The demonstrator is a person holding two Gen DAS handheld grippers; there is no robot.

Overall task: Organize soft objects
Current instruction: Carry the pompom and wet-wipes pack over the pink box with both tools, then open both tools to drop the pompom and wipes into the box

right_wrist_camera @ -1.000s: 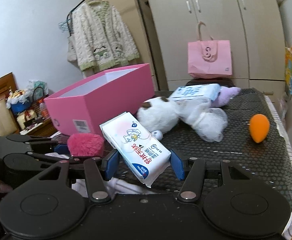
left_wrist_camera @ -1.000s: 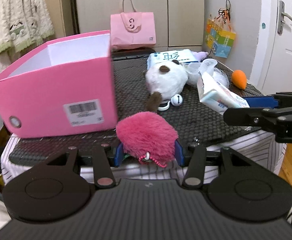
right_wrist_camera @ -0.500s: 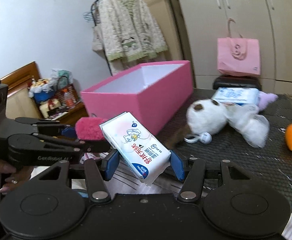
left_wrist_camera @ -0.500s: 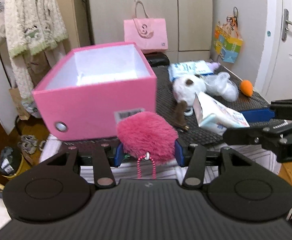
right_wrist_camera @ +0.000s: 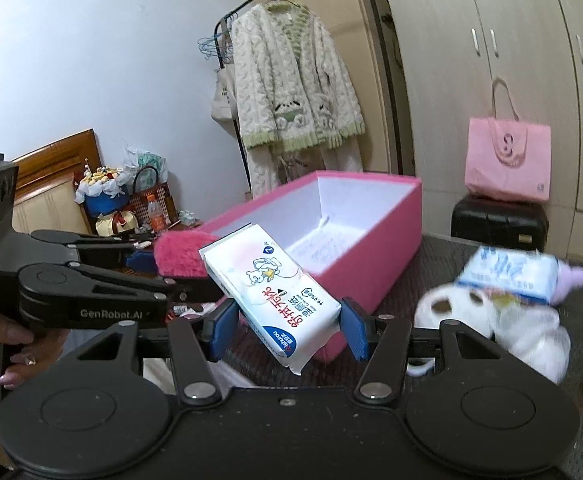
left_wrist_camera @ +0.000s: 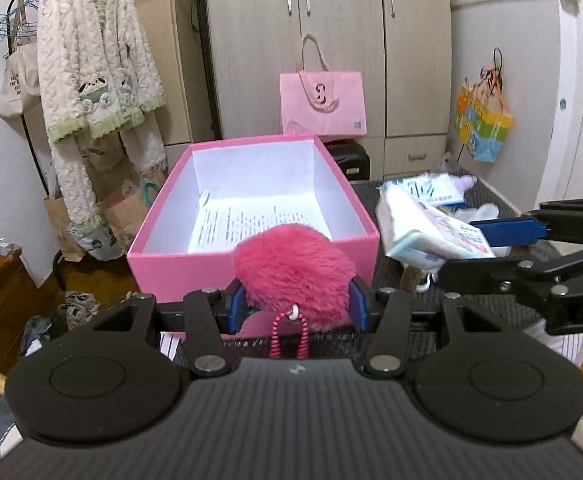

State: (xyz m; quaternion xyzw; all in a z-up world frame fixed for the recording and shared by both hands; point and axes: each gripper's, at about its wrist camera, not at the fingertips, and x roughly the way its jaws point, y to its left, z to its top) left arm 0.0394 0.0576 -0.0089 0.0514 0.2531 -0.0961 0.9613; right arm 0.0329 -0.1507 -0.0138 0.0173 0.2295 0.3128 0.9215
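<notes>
Looking at it, the pink box sits dead ahead of the left claw squeezing the fuzzy pink pouch, while the right claw, clamped on the tissue pack, sits further off to the side.

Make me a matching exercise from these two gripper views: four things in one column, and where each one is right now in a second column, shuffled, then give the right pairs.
Things
1. fluffy pink pouch
2. pack of wipes
3. printed sheet
4. white plush toy

Places
A. lying on the dark mat
B. held in the left gripper
C. on the floor of the pink box
D. held in the right gripper

Pairs: 1-B, 2-D, 3-C, 4-A
</notes>
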